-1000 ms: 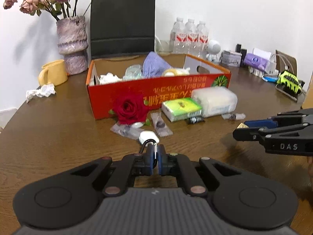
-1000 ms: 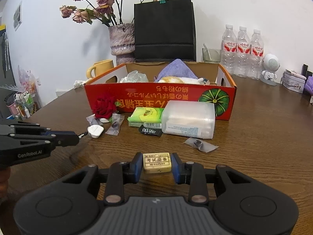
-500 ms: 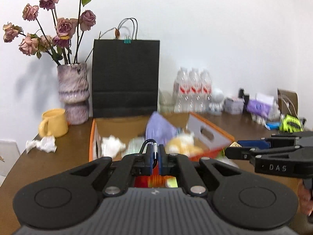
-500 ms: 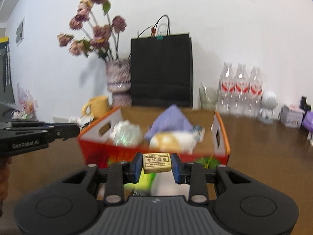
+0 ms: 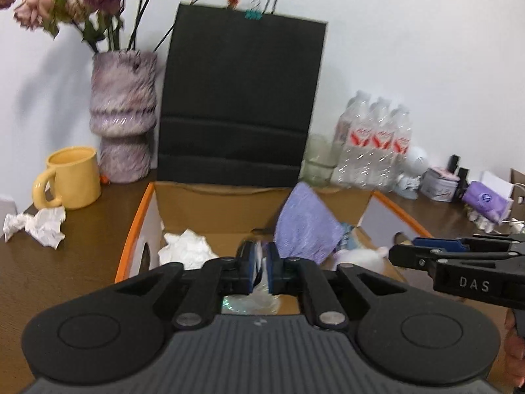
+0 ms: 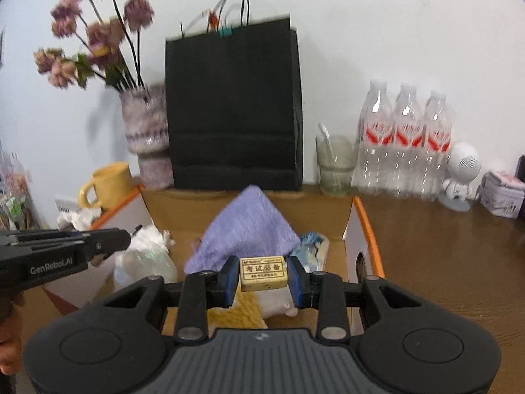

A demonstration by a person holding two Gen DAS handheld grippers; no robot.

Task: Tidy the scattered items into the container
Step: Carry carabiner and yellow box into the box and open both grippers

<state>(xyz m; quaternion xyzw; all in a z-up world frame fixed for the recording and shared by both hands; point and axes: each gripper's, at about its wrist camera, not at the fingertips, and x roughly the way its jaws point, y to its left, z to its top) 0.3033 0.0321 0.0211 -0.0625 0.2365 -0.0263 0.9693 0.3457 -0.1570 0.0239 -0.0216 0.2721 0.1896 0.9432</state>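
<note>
The cardboard box [image 5: 134,229] with an orange rim [image 6: 364,223] holds a purple cloth [image 5: 305,226], crumpled white tissue [image 5: 183,249] and soft items. My left gripper [image 5: 261,267] hangs over the box's middle. Its jaws are opening and a blurred white bit shows in the narrow gap. My right gripper [image 6: 263,281] hovers over the box's right half. Its jaws are opening around a tan eraser [image 6: 262,271], and a thin gap shows at the right pad. Each gripper appears side-on in the other's view, the right gripper [image 5: 398,251] and the left gripper [image 6: 126,238].
Behind the box stand a black paper bag [image 6: 233,105], a vase of dried flowers [image 5: 123,118], a yellow mug [image 5: 70,177], a glass [image 6: 336,164] and three water bottles [image 6: 405,144]. Crumpled tissue [image 5: 36,226] lies on the table at left. Small items crowd the far right.
Both grippers rose from the table's front and moved forward over the box. Both pairs of jaws have spread slightly; the eraser and white piece were gripped tight before.
</note>
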